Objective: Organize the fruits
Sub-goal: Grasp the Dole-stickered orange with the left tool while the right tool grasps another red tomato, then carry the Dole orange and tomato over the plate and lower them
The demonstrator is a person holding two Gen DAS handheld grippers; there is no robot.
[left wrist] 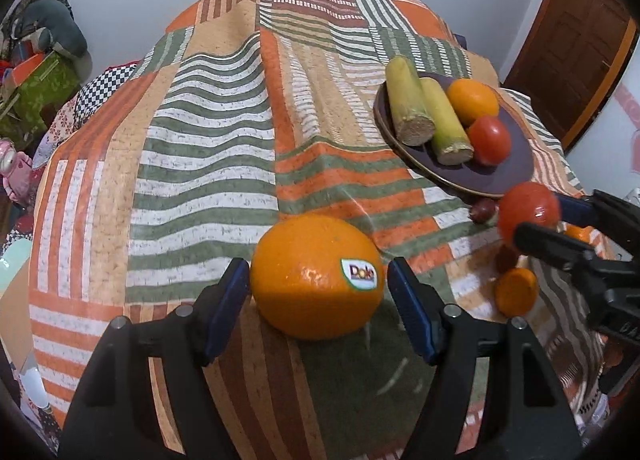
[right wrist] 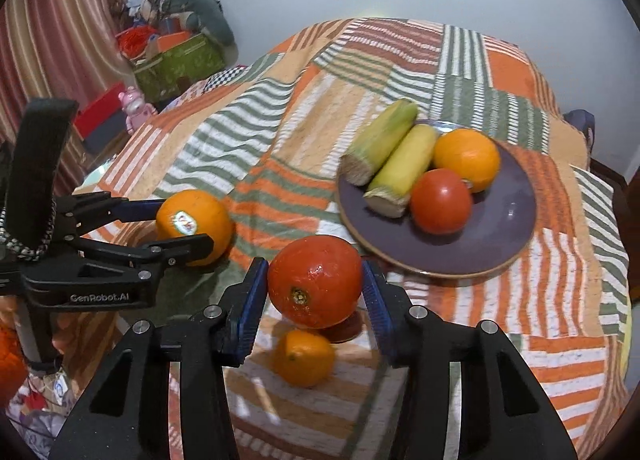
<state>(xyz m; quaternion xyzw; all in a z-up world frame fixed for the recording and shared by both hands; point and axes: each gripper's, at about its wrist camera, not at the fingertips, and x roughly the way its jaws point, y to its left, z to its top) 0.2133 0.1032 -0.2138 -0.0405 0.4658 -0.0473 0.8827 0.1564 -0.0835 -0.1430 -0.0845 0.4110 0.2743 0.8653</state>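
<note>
My left gripper [left wrist: 318,280] is shut on a large orange [left wrist: 317,277] with a Dole sticker, just above the striped cloth; it also shows in the right wrist view [right wrist: 194,226]. My right gripper [right wrist: 316,286] is shut on a red tomato [right wrist: 315,282], held above the cloth near the front rim of a dark purple plate [right wrist: 500,236]. The plate holds two corn cobs [right wrist: 394,158], an orange [right wrist: 467,159] and a tomato [right wrist: 441,201]. A small mandarin [right wrist: 304,358] lies on the cloth under the held tomato.
A small dark red fruit [left wrist: 482,211] lies beside the plate's near rim [left wrist: 448,180]. The patchwork cloth [left wrist: 200,140] is wrinkled at the middle. A green box and clutter [right wrist: 180,60] stand at the far left by a curtain. A wooden door [left wrist: 580,60] is at the right.
</note>
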